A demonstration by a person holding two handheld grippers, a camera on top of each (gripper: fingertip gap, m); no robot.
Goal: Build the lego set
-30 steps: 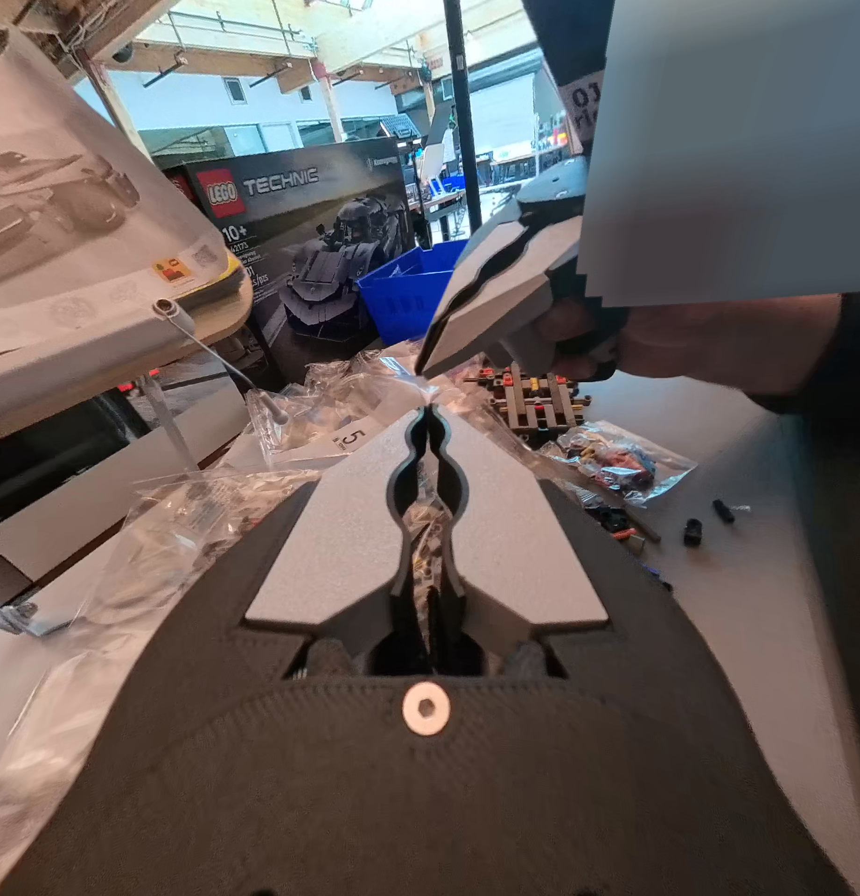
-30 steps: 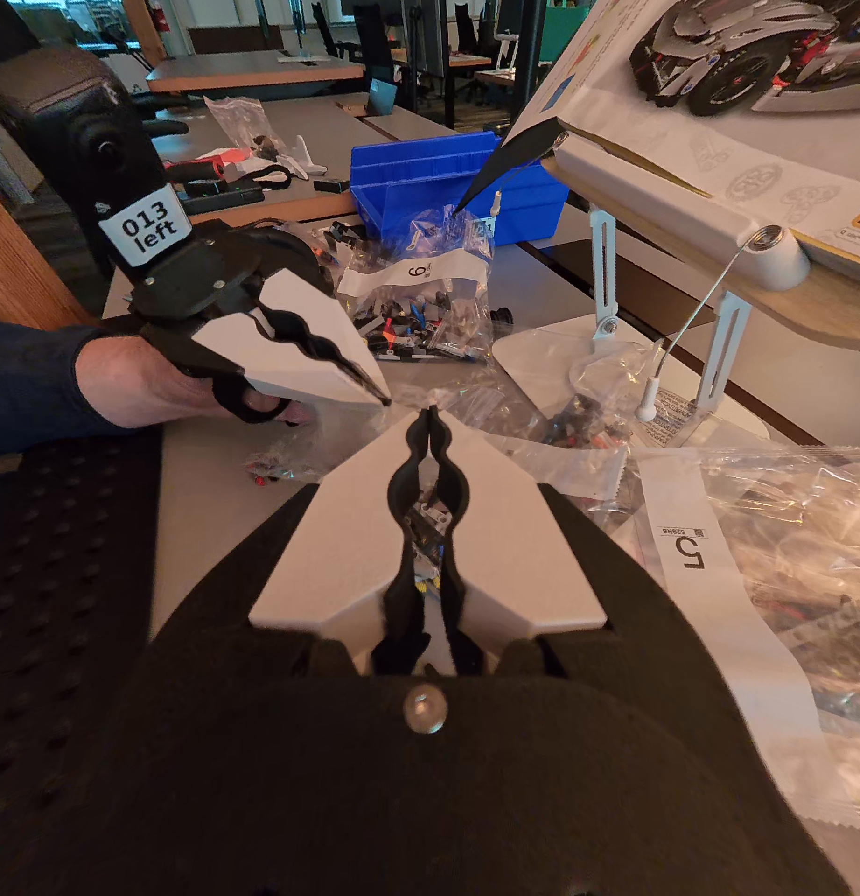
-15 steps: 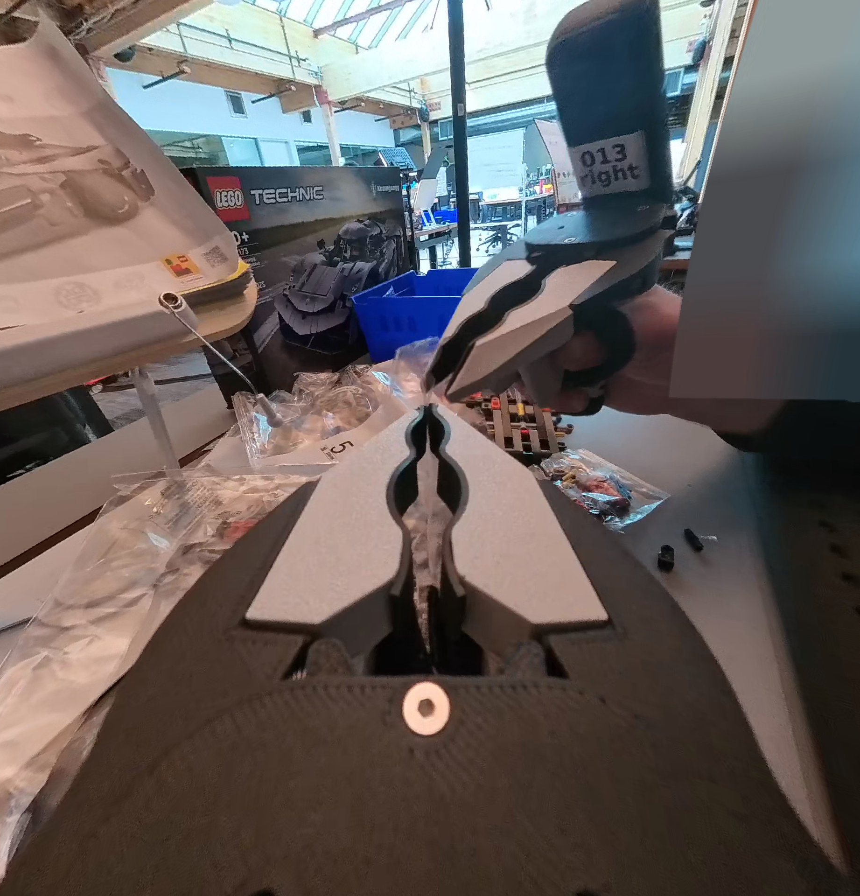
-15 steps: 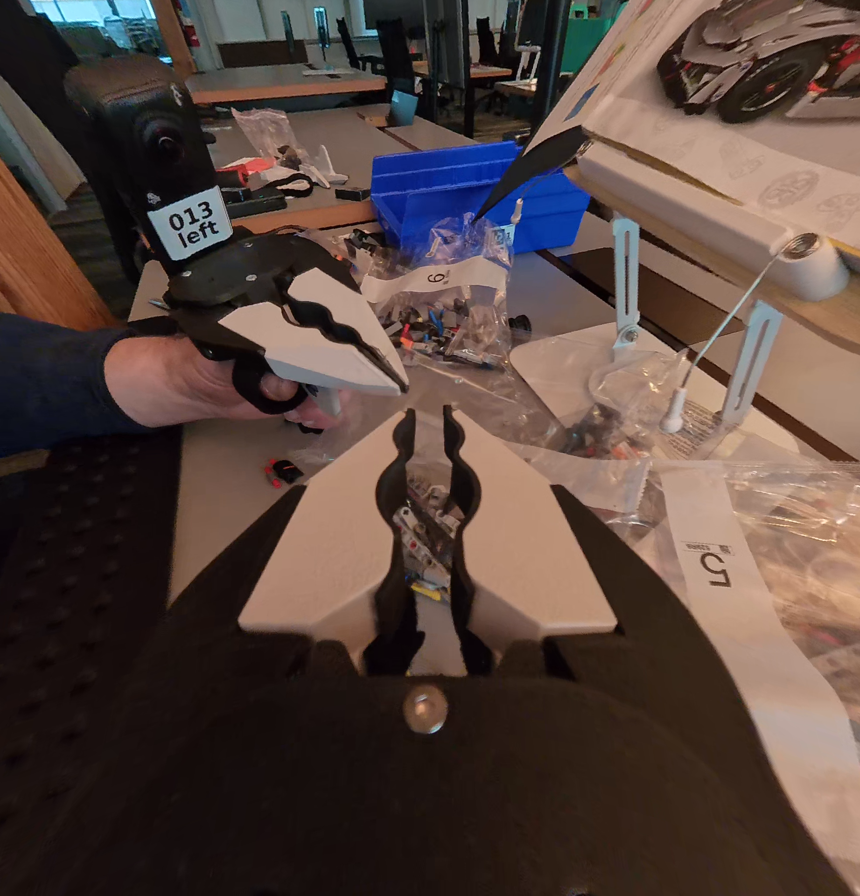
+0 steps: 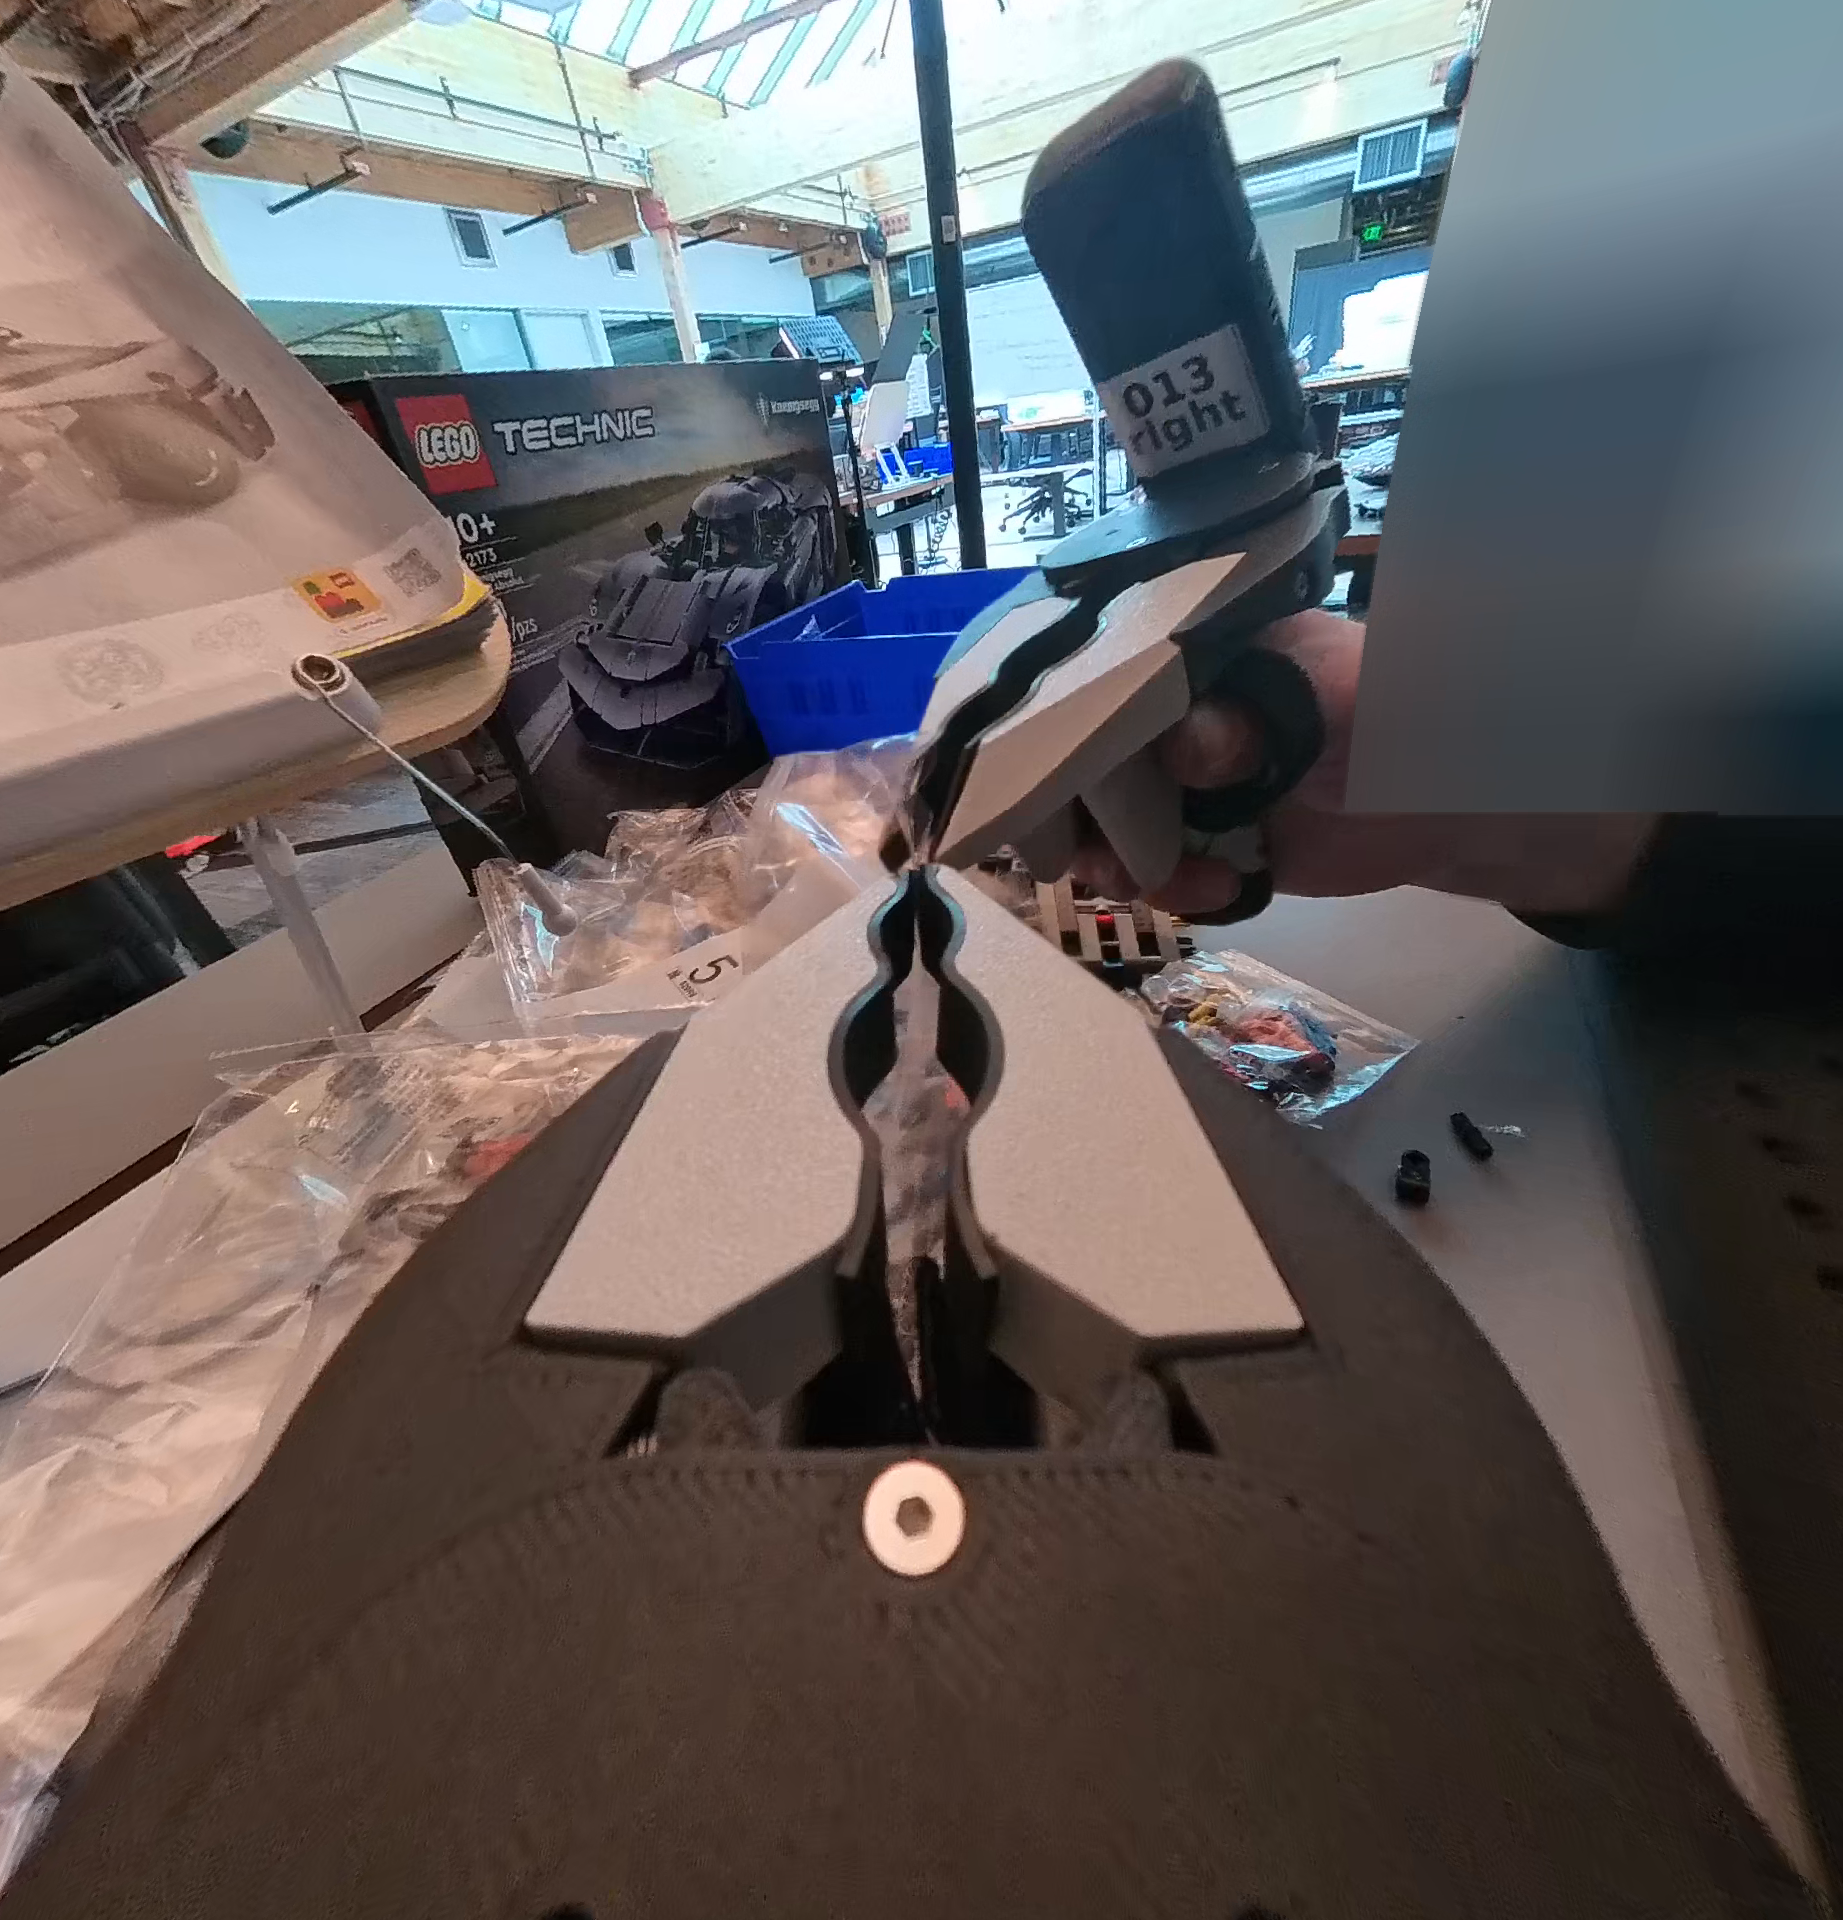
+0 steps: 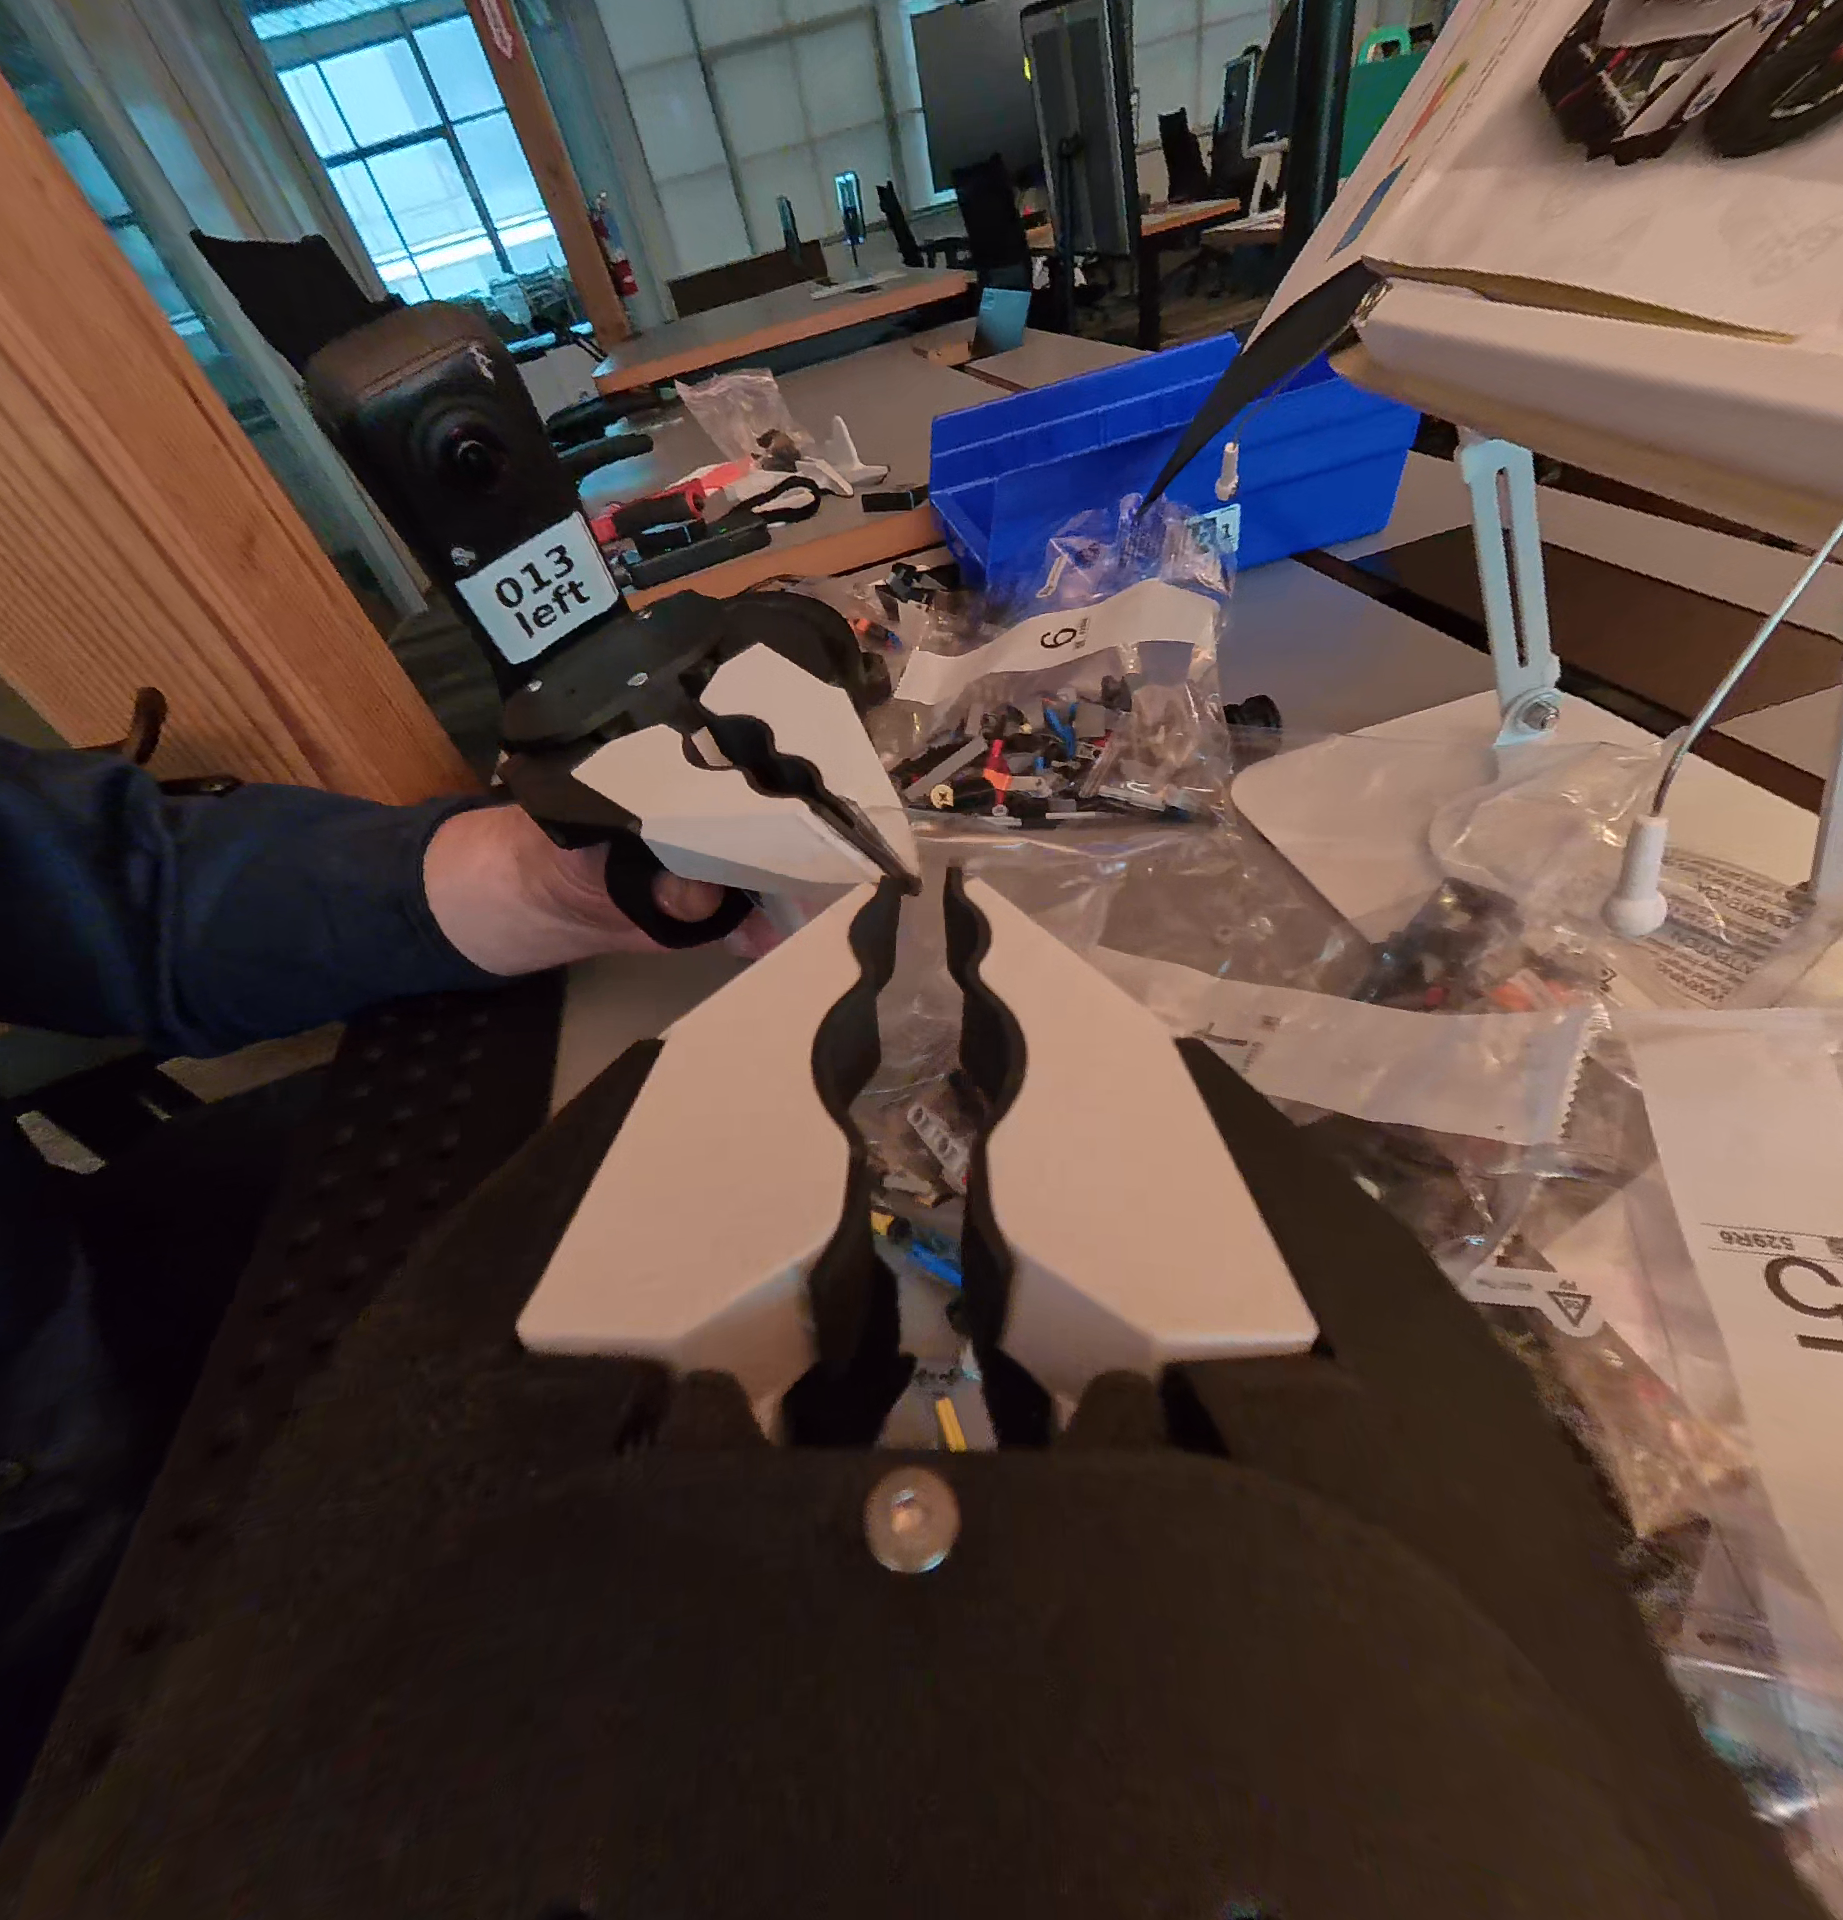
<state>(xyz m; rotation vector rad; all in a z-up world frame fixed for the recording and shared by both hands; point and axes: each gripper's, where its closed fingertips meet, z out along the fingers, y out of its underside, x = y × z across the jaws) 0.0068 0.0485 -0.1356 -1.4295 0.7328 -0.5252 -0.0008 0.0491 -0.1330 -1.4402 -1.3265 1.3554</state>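
My left gripper [image 5: 915, 885] is shut on the edge of a clear plastic bag of small lego parts [image 5: 917, 1060], which runs up between its fingers. It also shows in the right wrist view [image 6: 901, 878], held by a hand in a dark sleeve. My right gripper [image 6: 922, 883] is open by a narrow gap, its tips right at the left gripper's tip. The bag [image 6: 922, 1143] shows through that gap. In the left wrist view the right gripper [image 5: 917, 831] points down at the bag's top edge, tip to tip with the left one.
More part bags lie around: one with a white strip [image 6: 1062, 707], a large one [image 6: 1779, 1299] at right, a small colourful one [image 5: 1270, 1039]. A blue bin [image 6: 1104, 457], the set's box [image 5: 626, 540], a booklet on a stand [image 5: 148, 468], a part-built assembly [image 5: 1104, 930] and two black pins [image 5: 1416, 1174] are here. Less than 4 cm separates the two grippers' tips.
My right gripper went from shut to slightly open. Both grippers lifted and their tips came together. My left gripper stayed shut on the bag.
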